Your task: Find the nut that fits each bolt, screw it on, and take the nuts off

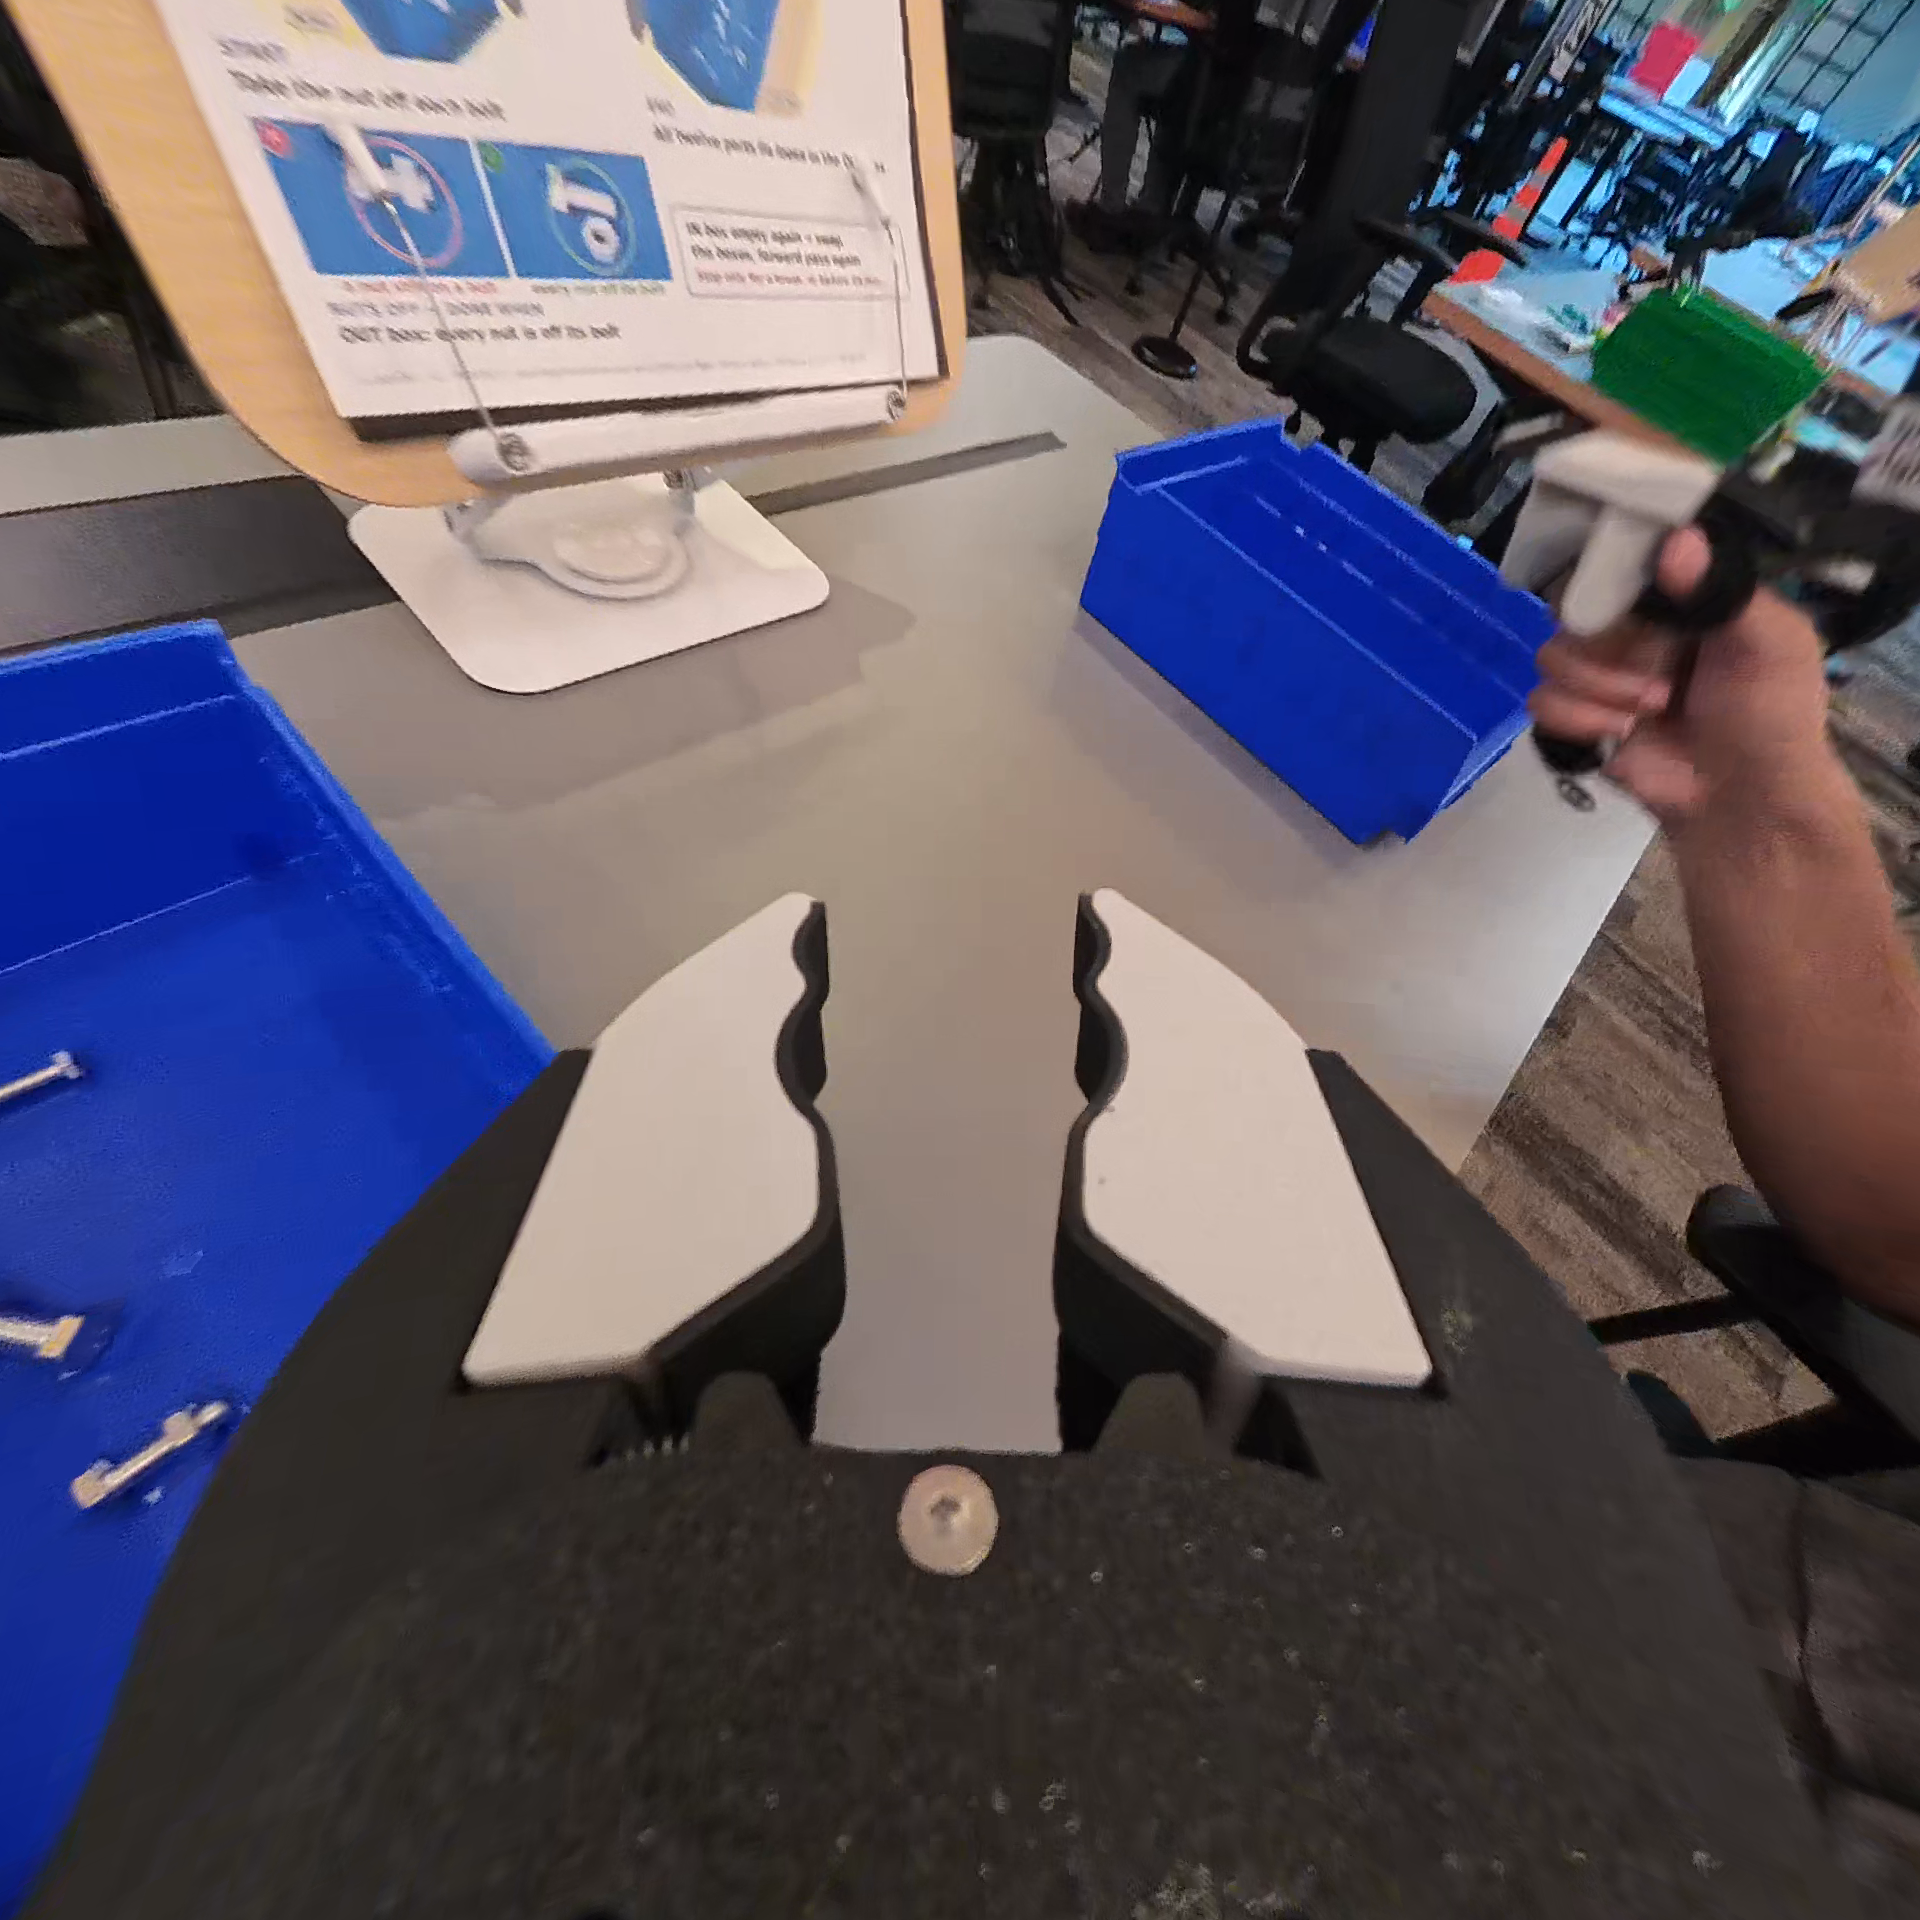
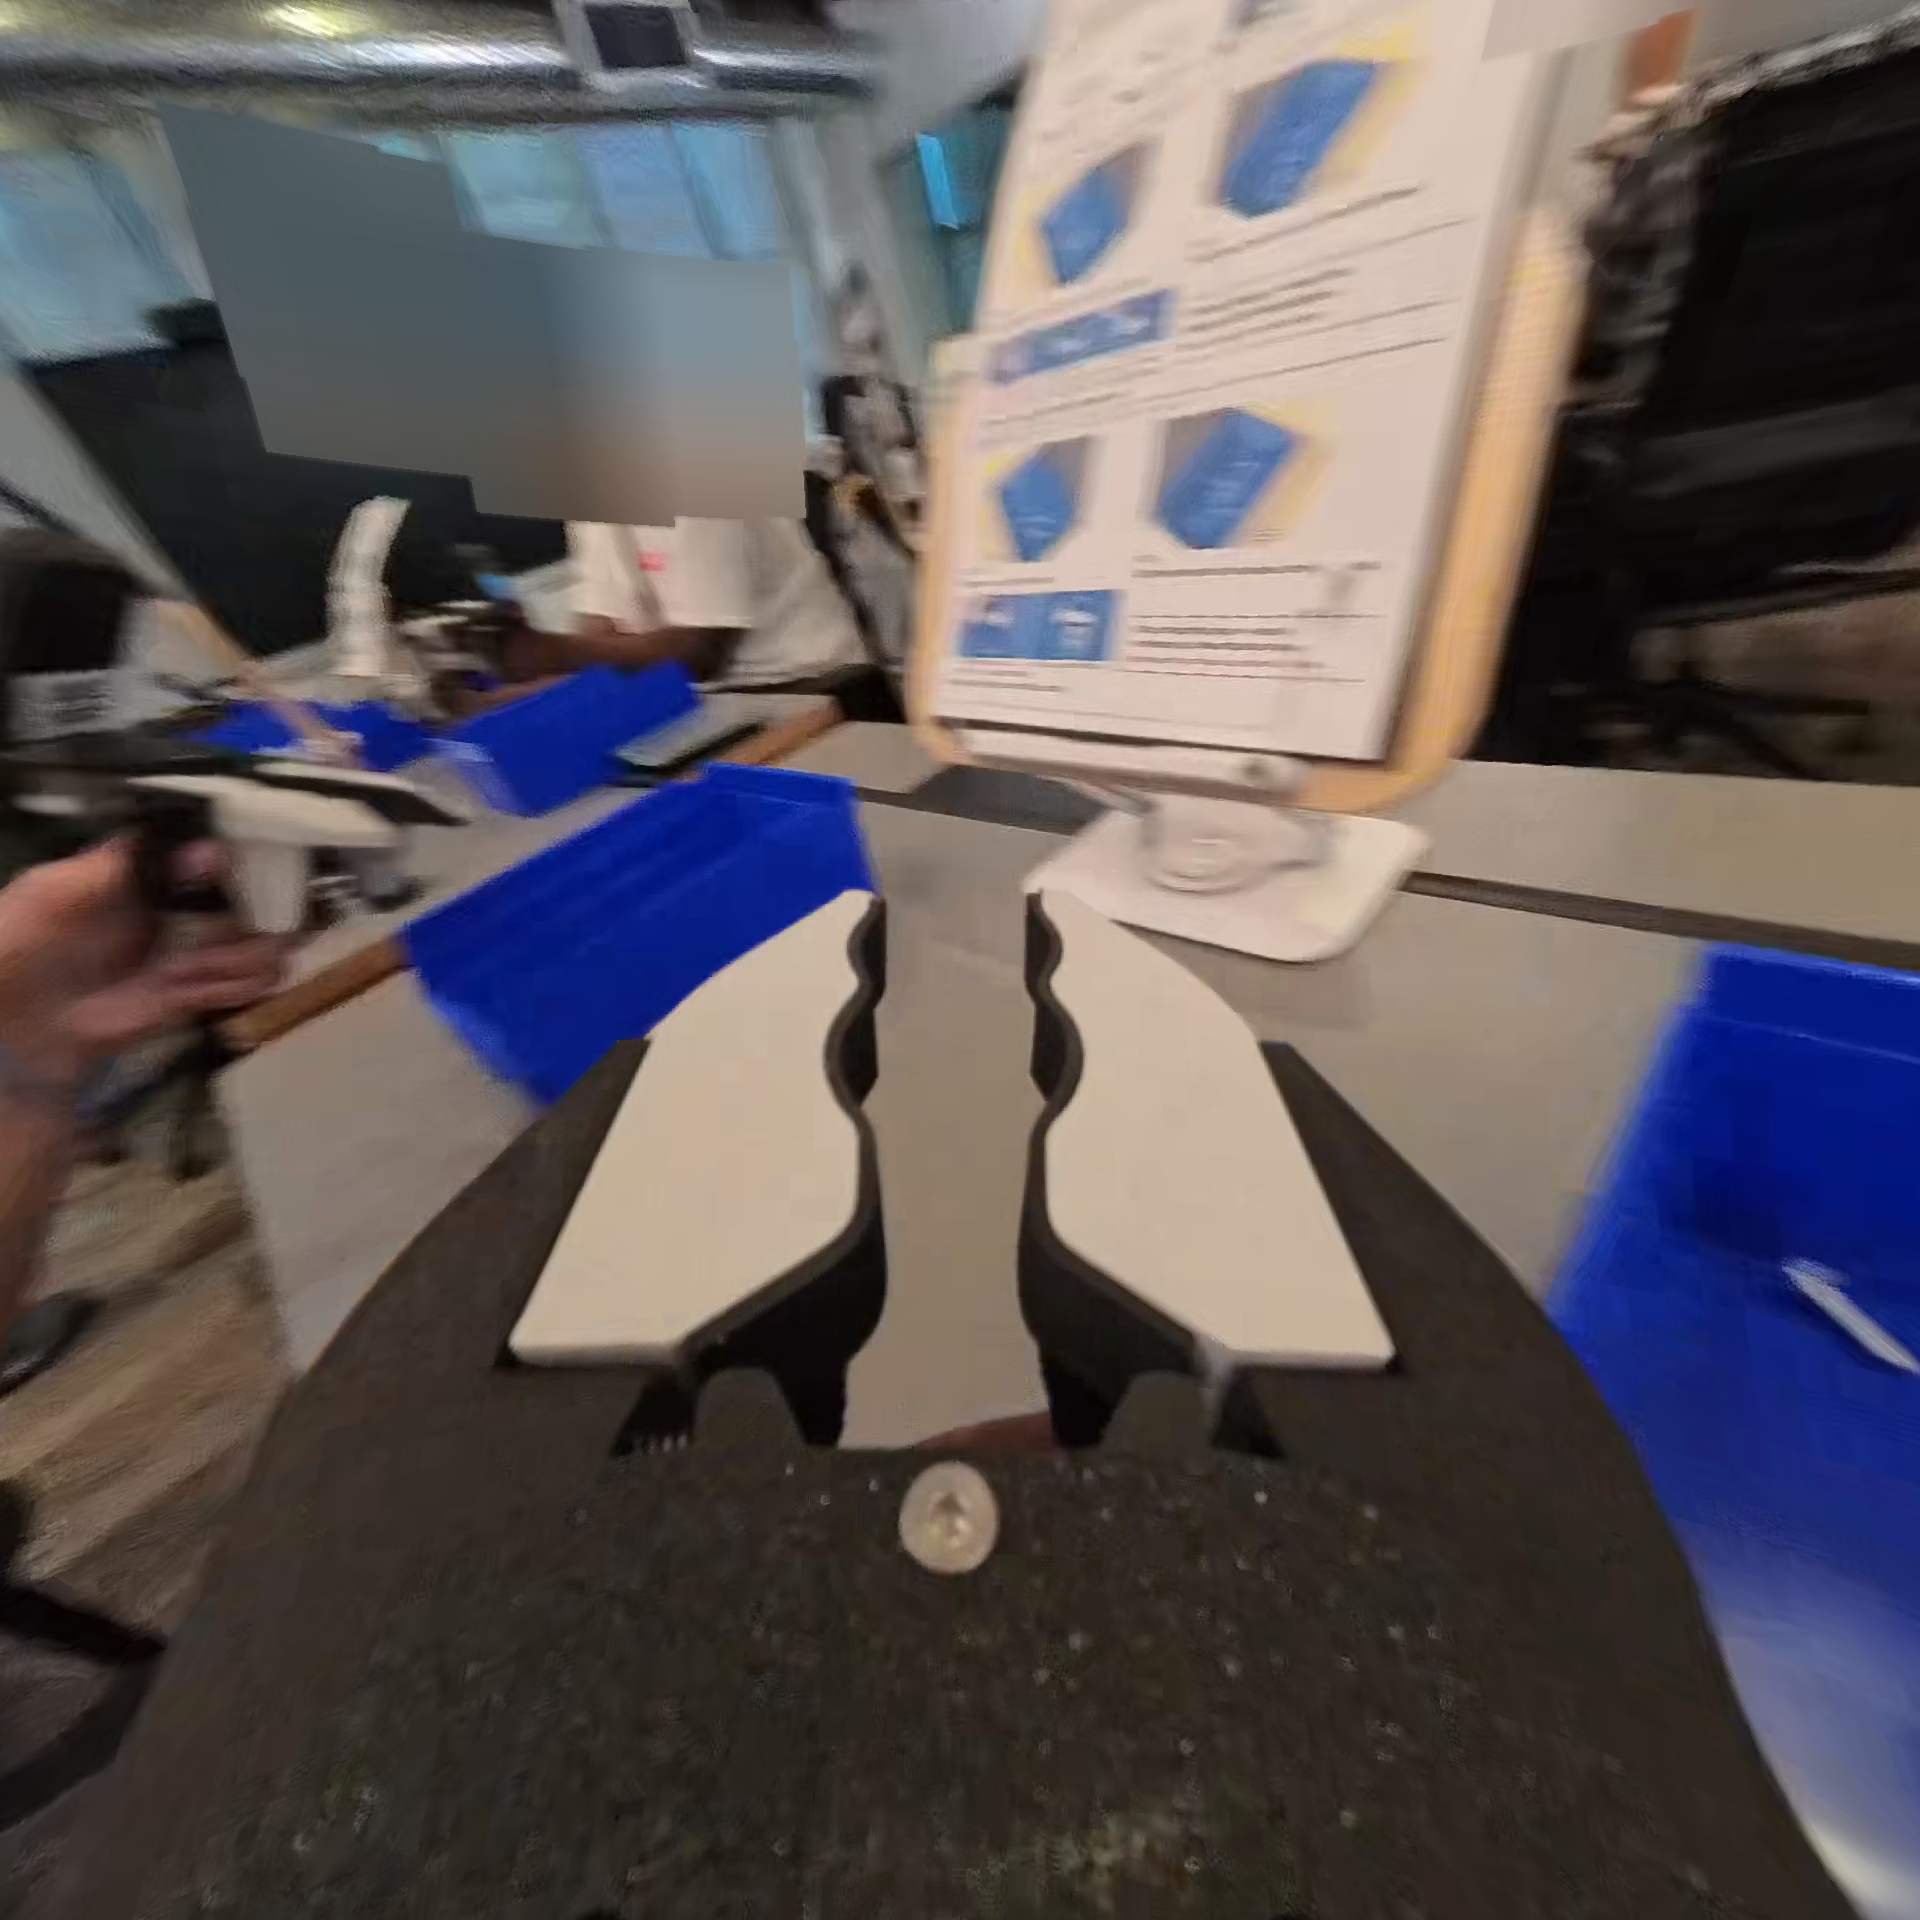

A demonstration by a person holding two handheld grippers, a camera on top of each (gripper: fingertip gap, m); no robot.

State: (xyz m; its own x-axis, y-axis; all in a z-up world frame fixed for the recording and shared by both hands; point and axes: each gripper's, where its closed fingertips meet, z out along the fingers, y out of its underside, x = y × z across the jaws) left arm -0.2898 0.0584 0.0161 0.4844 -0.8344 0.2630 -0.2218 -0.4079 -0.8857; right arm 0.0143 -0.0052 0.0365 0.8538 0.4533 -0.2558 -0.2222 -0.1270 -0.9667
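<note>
My left gripper [image 1: 951, 914] is open and empty, held over the grey table [image 1: 935, 748]. To its left is a blue bin [image 1: 208, 1039] holding three silver bolts [image 1: 151, 1455]; I cannot tell whether nuts are on them. A second blue bin [image 1: 1309, 623] stands at the far right, its inside hidden. My right gripper [image 2: 956, 914] is open with a narrower gap and holds nothing. It also shows in the left wrist view [image 1: 1621, 540], held in a hand. In the blurred right wrist view a blue bin [image 2: 1766, 1247] at the right holds one silver bolt [image 2: 1849, 1320].
An instruction sheet on a wooden board with a white stand [image 1: 582, 582] is at the back of the table, also in the right wrist view [image 2: 1195, 416]. Another blue bin [image 2: 644, 914] is at the left there. The table's right edge [image 1: 1558, 987] is close. Chairs and desks are beyond. One gripper's finger ends stand about 30 cm off the other's.
</note>
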